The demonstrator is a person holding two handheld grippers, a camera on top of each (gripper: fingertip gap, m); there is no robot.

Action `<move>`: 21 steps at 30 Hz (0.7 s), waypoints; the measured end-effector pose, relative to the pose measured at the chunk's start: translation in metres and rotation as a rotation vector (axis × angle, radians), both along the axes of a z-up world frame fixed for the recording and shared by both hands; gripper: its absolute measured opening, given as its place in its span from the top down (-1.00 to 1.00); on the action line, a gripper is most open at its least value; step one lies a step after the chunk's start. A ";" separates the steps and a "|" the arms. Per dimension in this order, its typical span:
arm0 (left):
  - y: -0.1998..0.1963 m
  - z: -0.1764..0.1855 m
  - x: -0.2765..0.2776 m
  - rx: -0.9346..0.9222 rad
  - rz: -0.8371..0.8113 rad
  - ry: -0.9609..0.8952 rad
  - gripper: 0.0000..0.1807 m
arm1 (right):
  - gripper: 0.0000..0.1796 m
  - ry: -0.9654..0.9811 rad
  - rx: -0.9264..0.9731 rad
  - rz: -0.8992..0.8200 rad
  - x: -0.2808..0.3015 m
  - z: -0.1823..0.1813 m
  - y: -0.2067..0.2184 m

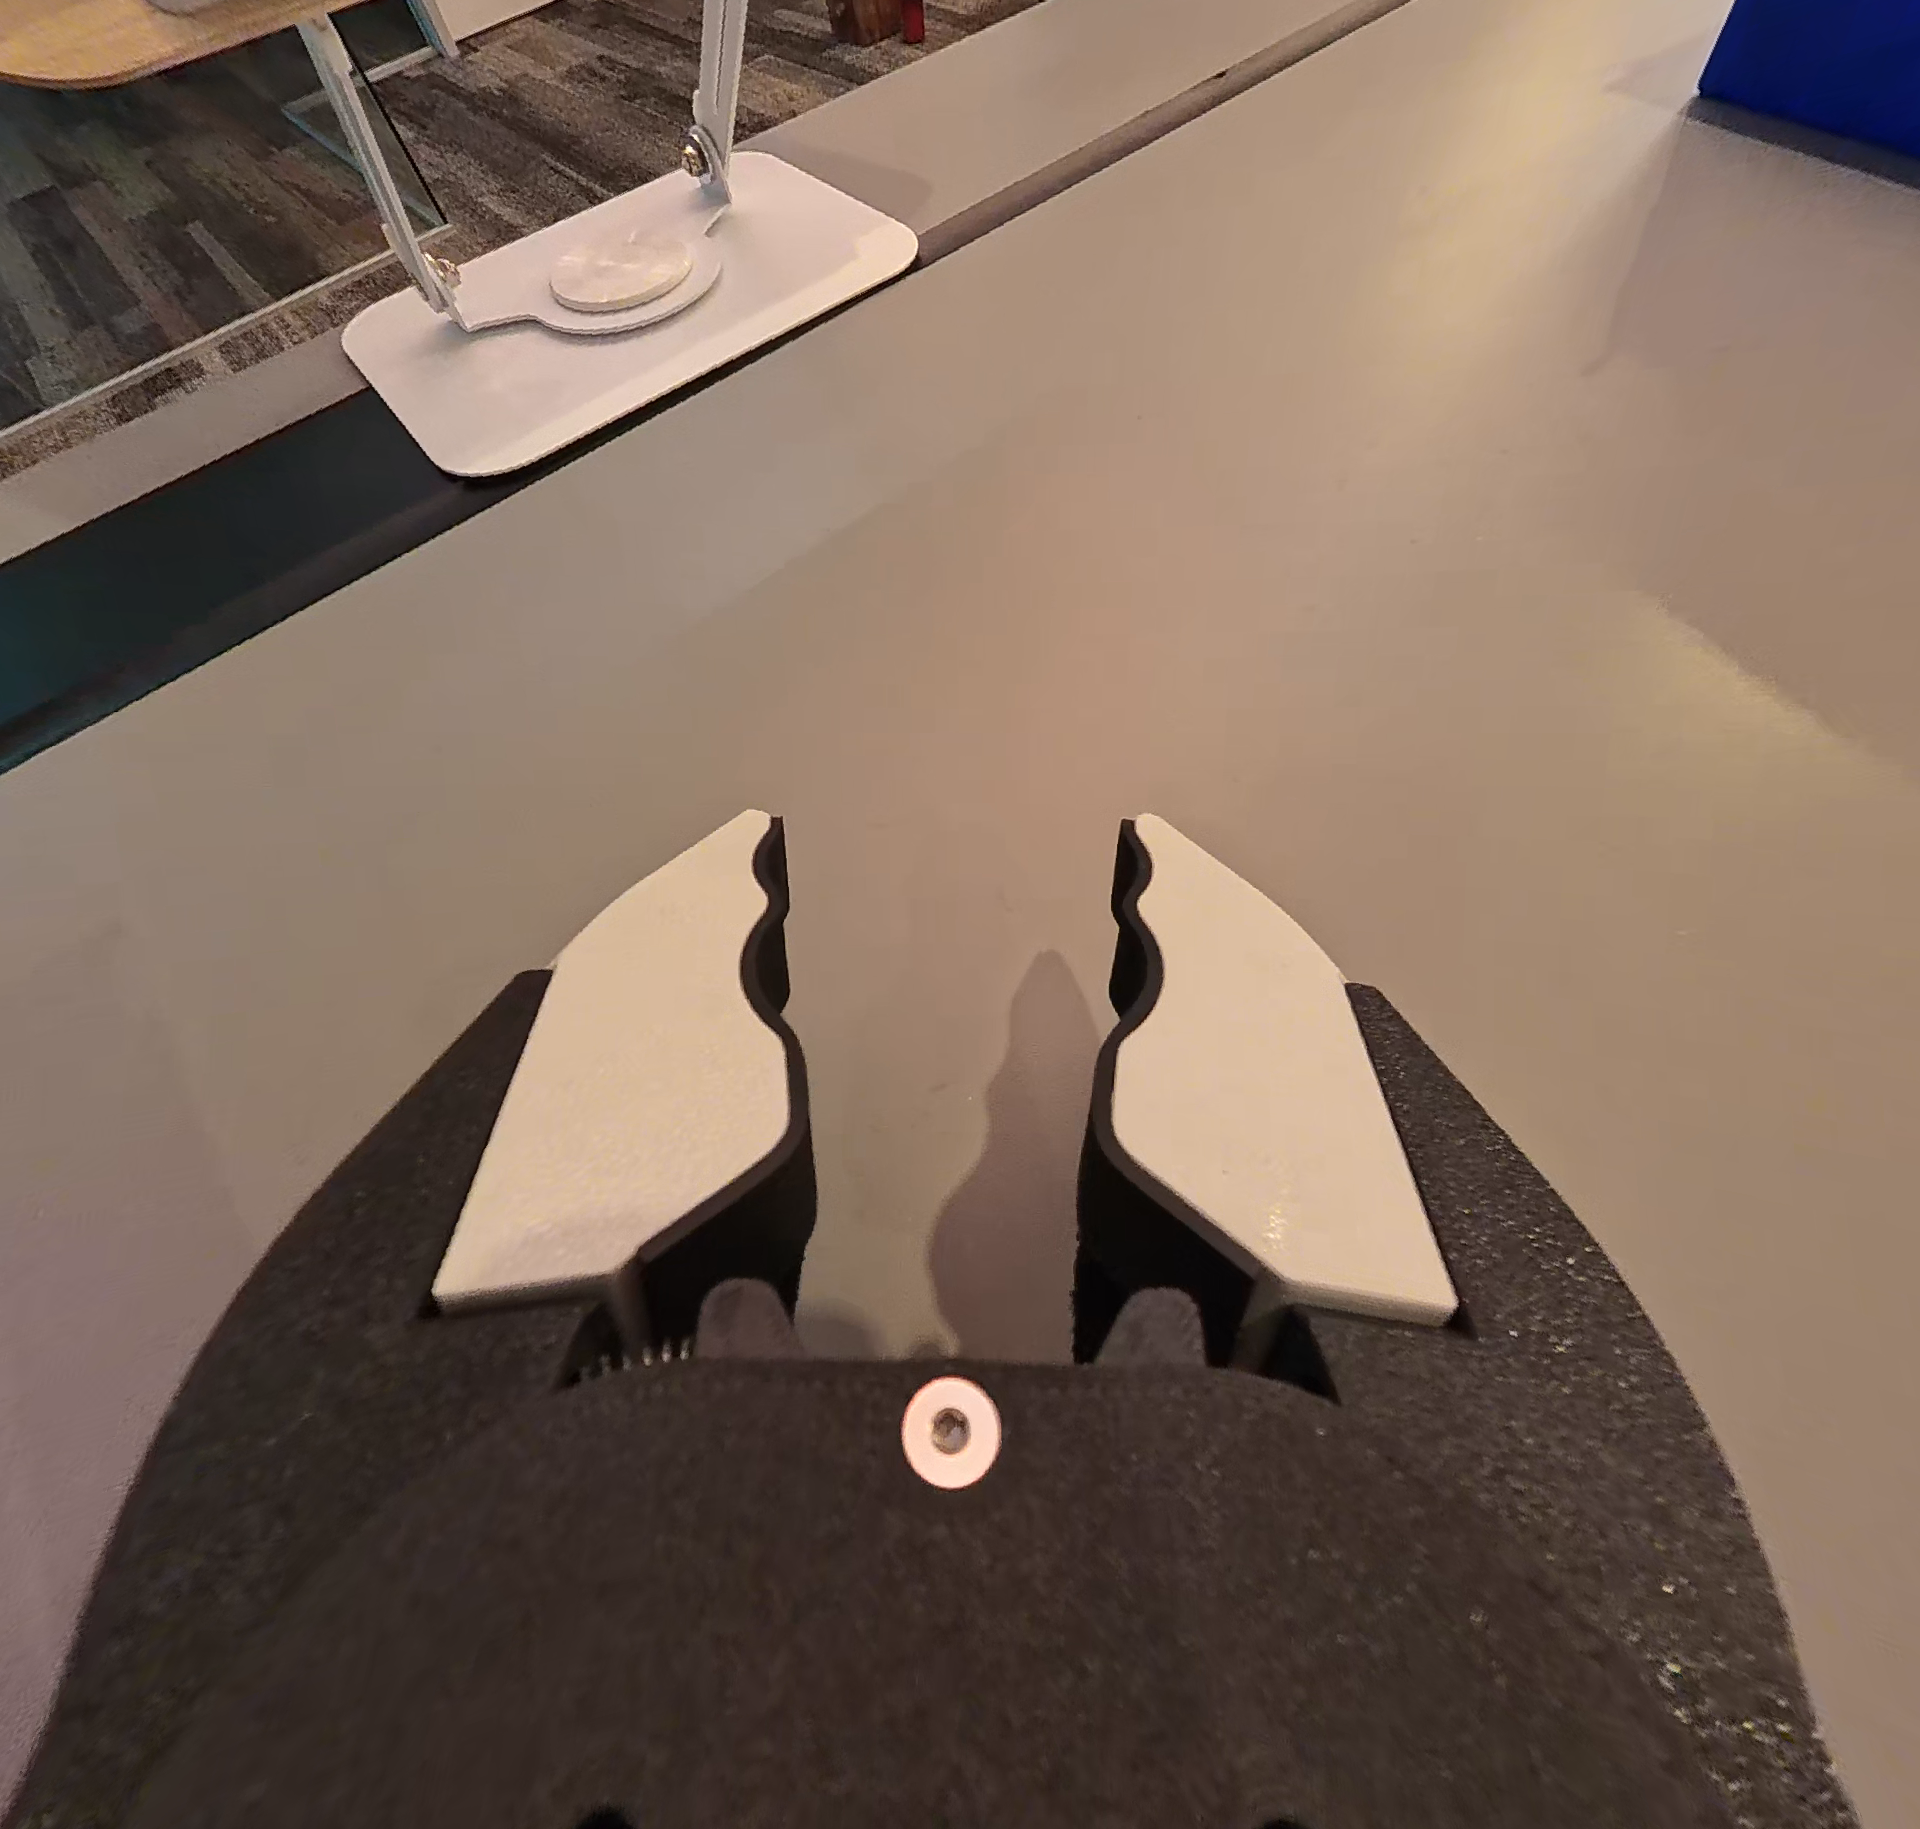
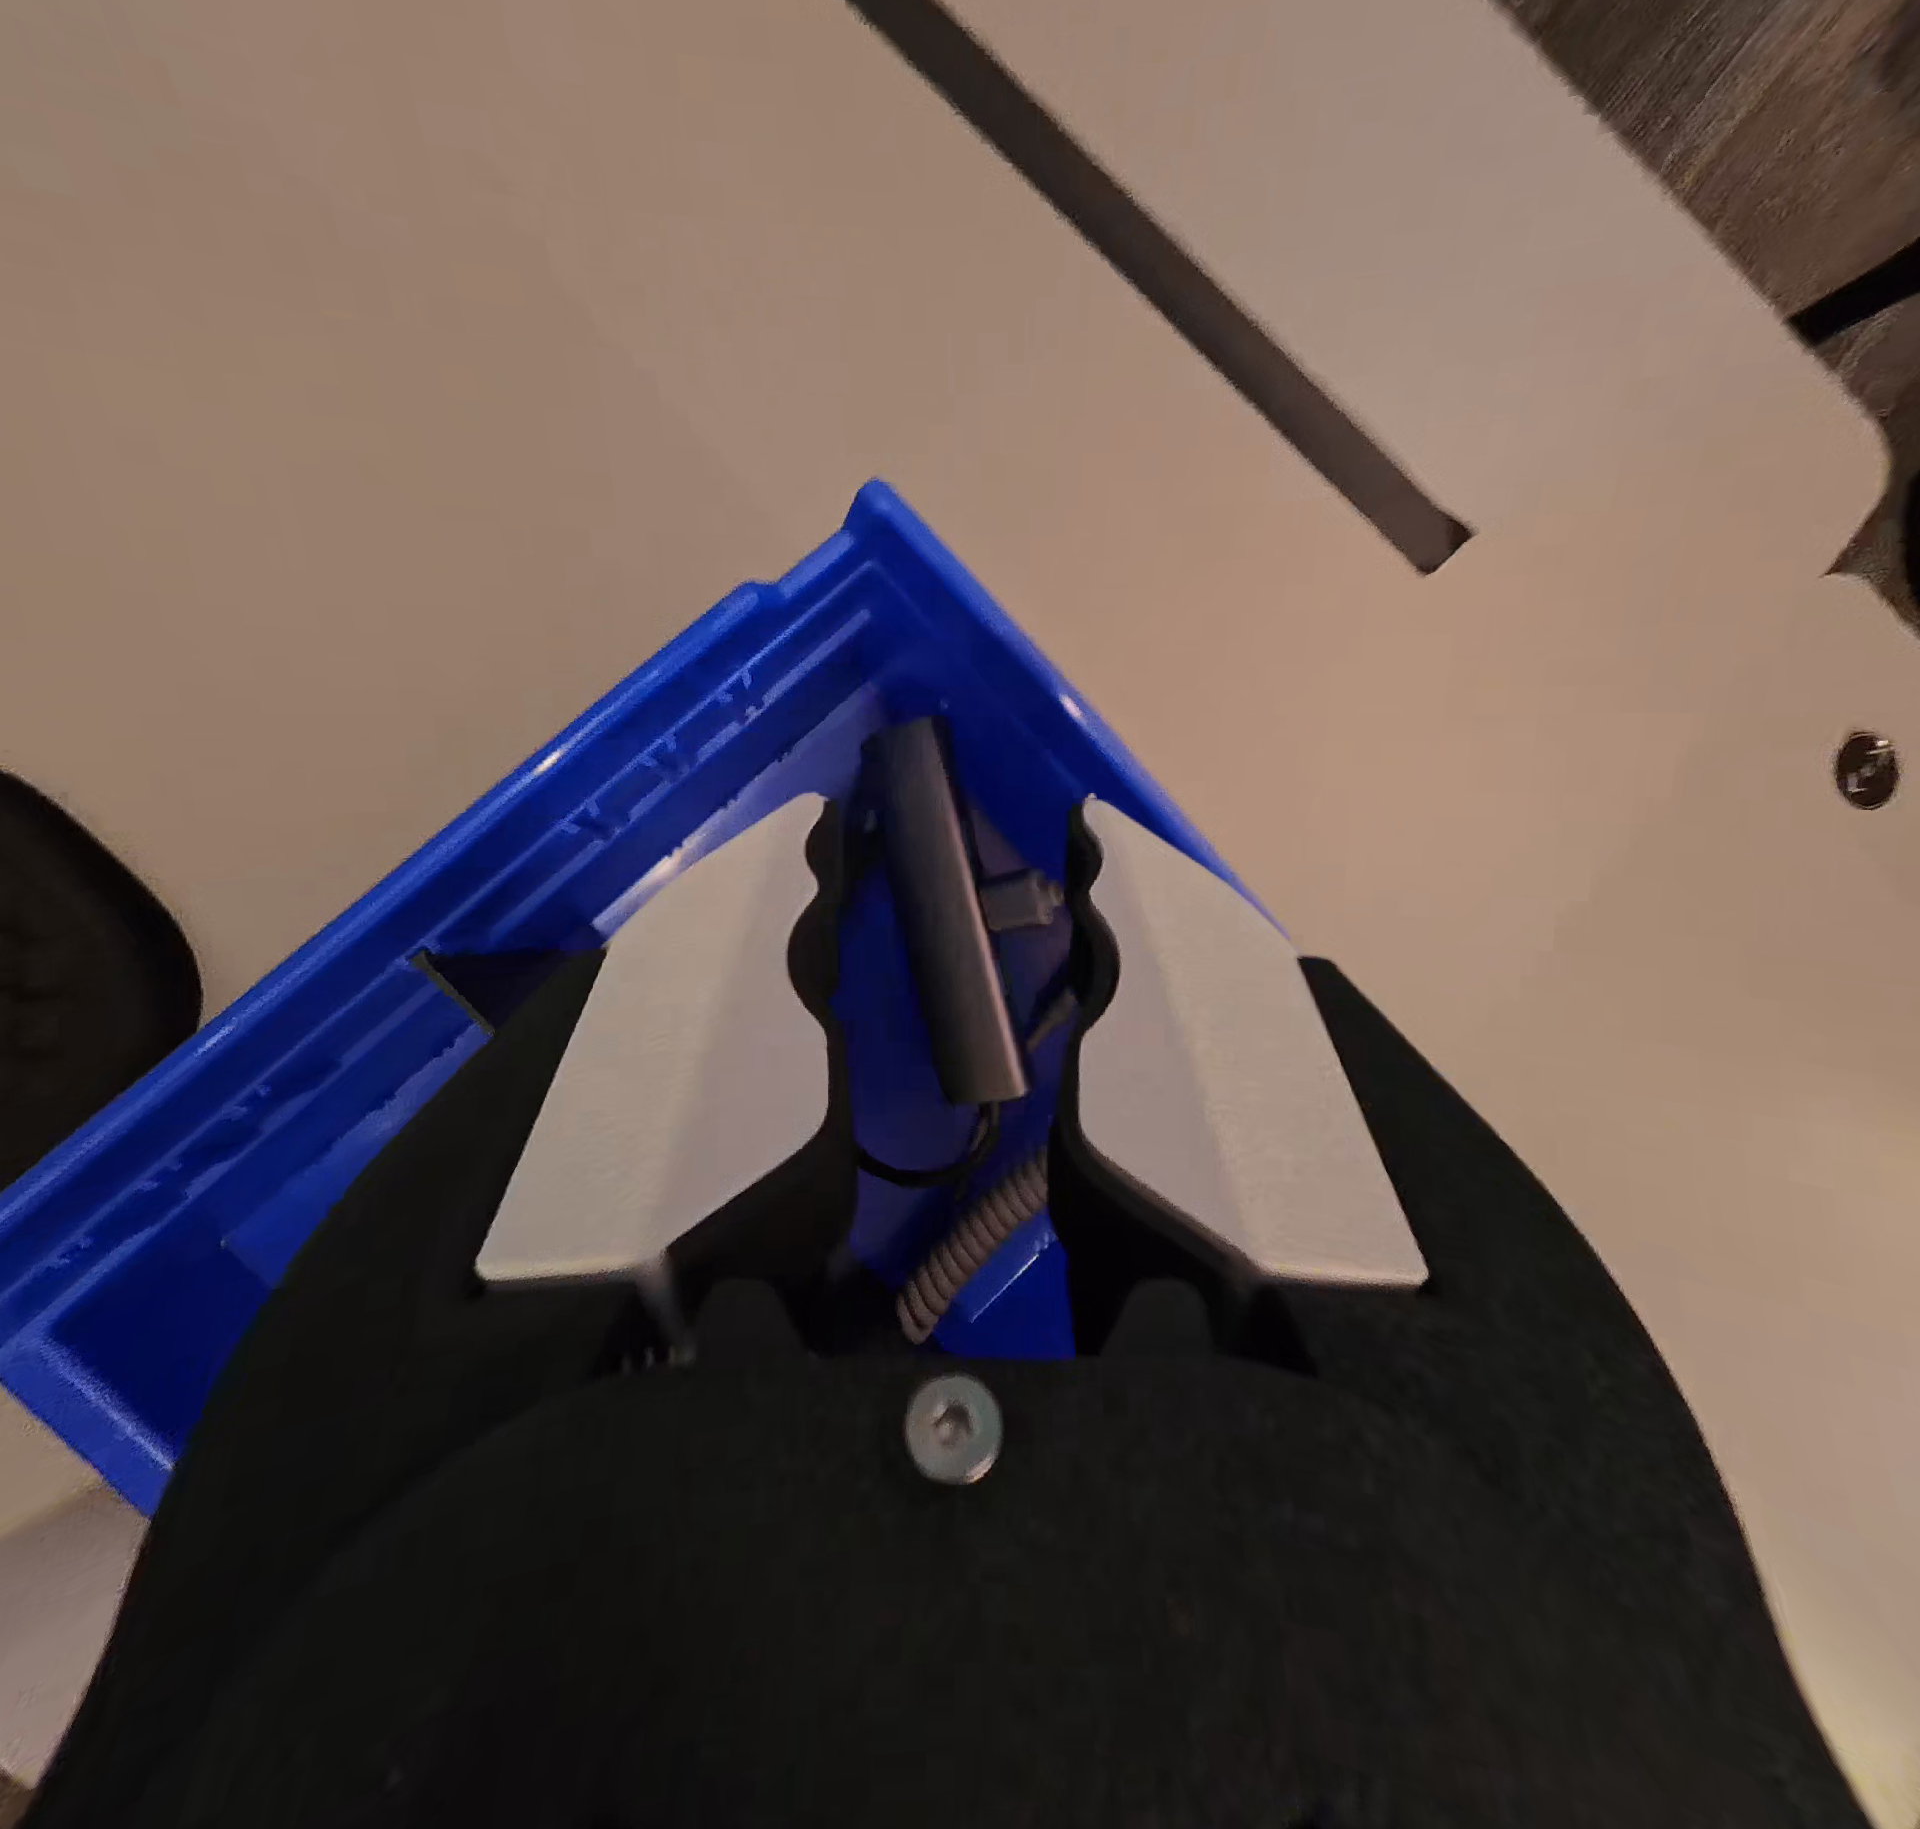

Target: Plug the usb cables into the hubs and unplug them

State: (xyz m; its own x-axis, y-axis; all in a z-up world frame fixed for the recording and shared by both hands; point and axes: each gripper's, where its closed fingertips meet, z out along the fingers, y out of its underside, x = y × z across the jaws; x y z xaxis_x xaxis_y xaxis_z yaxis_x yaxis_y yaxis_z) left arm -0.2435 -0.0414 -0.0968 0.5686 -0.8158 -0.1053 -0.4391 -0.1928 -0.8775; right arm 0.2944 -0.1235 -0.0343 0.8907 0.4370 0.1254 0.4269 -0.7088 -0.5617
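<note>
In the right wrist view a blue plastic bin point(image 2: 665, 740) sits on the grey table. Inside it lies a dark grey bar-shaped USB hub point(image 2: 951, 906) with a small grey plug point(image 2: 1023, 901) beside it and a coiled grey cable point(image 2: 982, 1249) below. My right gripper point(image 2: 951, 823) is open and hangs over the bin's corner, its jaws either side of the hub, not touching it. In the left wrist view my left gripper point(image 1: 951, 829) is open and empty, low over the bare table point(image 1: 1247, 532). A corner of the blue bin point(image 1: 1818, 23) shows at the far right.
A white lamp base point(image 1: 634, 325) with two white struts stands at the table's far left edge. A dark slot point(image 1: 1195, 96) runs along the back of the table and also shows in the right wrist view point(image 2: 1122, 231). A black object point(image 2: 73, 969) lies left of the bin.
</note>
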 end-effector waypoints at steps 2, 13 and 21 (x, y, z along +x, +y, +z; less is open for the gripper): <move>-0.001 0.000 0.000 0.001 -0.002 0.000 0.34 | 0.54 0.021 0.066 -0.021 0.003 0.015 0.002; -0.001 0.006 -0.003 0.004 0.013 -0.033 0.34 | 0.59 -0.094 0.450 -0.352 -0.003 0.079 -0.011; -0.003 0.011 0.001 0.010 0.005 -0.046 0.33 | 0.55 -0.144 0.659 -0.626 -0.068 0.093 -0.016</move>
State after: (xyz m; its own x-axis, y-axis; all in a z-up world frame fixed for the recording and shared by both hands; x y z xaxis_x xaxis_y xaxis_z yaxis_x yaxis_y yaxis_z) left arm -0.2423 -0.0440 -0.0853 0.5771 -0.8120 -0.0876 -0.3976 -0.1856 -0.8986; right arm 0.2263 -0.1393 0.0585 0.8970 -0.3186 0.3064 0.1708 -0.3895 -0.9050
